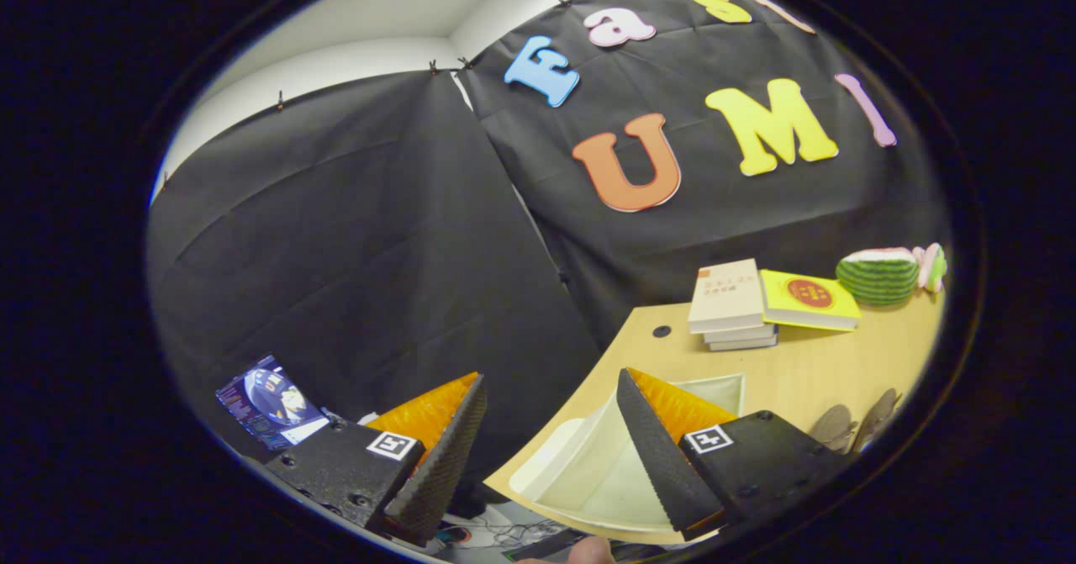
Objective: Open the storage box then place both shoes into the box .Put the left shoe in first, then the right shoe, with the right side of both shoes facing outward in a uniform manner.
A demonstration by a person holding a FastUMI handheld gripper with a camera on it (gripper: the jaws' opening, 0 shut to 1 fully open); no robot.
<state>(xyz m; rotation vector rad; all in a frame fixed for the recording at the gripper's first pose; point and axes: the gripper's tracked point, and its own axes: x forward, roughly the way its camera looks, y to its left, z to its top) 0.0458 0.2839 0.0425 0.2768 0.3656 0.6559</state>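
gripper (551,429) fingers spread wide, gripping nothing. storage box (588,471), white and open-topped, sits on the wooden table (807,371) under the right finger. at two o'clock, stacked books (730,303), then a watermelon-slice toy (878,276). shoes (853,425) at four o'clock.

You have 1 box (588,471), 4 books (730,293), 1 melon toy (878,276) and 1 gripper (551,442), jaws apart.
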